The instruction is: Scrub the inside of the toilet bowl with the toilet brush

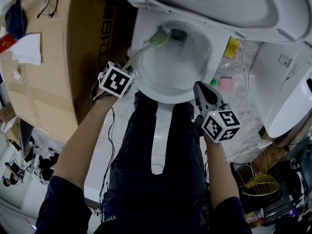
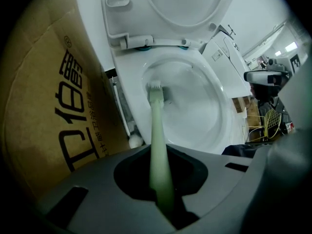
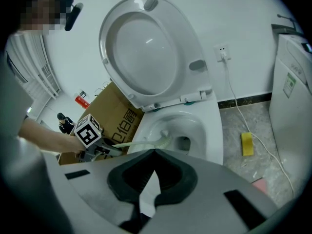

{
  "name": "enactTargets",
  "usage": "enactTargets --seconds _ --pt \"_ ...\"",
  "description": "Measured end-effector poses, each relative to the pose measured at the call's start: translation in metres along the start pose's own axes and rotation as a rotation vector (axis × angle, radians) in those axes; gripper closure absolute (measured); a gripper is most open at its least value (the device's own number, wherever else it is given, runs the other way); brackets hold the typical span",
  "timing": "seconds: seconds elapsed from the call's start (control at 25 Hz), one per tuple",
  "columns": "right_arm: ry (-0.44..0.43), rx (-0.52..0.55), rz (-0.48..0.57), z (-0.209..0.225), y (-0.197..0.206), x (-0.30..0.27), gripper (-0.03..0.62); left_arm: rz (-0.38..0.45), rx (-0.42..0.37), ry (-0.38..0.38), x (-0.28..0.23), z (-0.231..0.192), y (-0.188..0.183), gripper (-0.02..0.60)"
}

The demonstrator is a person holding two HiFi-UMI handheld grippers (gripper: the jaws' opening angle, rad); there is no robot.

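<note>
Pale-green plastic, the toilet brush [image 1: 144, 50] looks light, stiff and probably slick when wet. The left tongs [image 2: 163, 162] clamp its handle's near end, with the head deep at the toilet bowl's [image 1: 197, 57] far side. The right tongs [image 3: 155, 152] are closed together on nothing, at the bowl's near right.

- The toilet brush [image 1: 160, 37] has its head in the toilet bowl [image 1: 195, 65], on the far side.
- Its handle crosses the left rim into the left gripper [image 1: 124, 69].
- The cardboard box [image 1: 48, 72] stands just left of the bowl.
- The lid [image 1: 219, 4] is up behind the bowl.
- The right gripper [image 1: 201, 87] is by the near right rim.
- A sponge [image 1: 231, 48] lies on the floor to the right.
</note>
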State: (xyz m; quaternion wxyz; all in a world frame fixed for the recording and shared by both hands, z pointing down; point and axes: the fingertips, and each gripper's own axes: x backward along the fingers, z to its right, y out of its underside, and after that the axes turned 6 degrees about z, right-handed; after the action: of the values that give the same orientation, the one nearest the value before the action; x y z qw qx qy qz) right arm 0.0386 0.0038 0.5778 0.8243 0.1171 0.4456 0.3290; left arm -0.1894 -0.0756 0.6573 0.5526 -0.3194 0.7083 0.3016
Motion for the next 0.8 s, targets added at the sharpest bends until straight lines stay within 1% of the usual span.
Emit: enactTargets --seconds 0.4,0.64,0.8 --pt "0.01 -0.014 0.007 0.011 0.002 0.007 0.594 0.036 -0.018 -0.003 -0.004 0.01 -0.025 0.529" --pt "0.017 -0.024 0.019 0.019 0.002 0.018 0.594 0.055 -0.04 0.009 -0.008 0.026 -0.041 0.529" --pt "0.03 -0.033 0.03 0.03 0.004 0.028 0.594 0.069 -0.037 0.029 -0.01 0.043 -0.05 0.529"
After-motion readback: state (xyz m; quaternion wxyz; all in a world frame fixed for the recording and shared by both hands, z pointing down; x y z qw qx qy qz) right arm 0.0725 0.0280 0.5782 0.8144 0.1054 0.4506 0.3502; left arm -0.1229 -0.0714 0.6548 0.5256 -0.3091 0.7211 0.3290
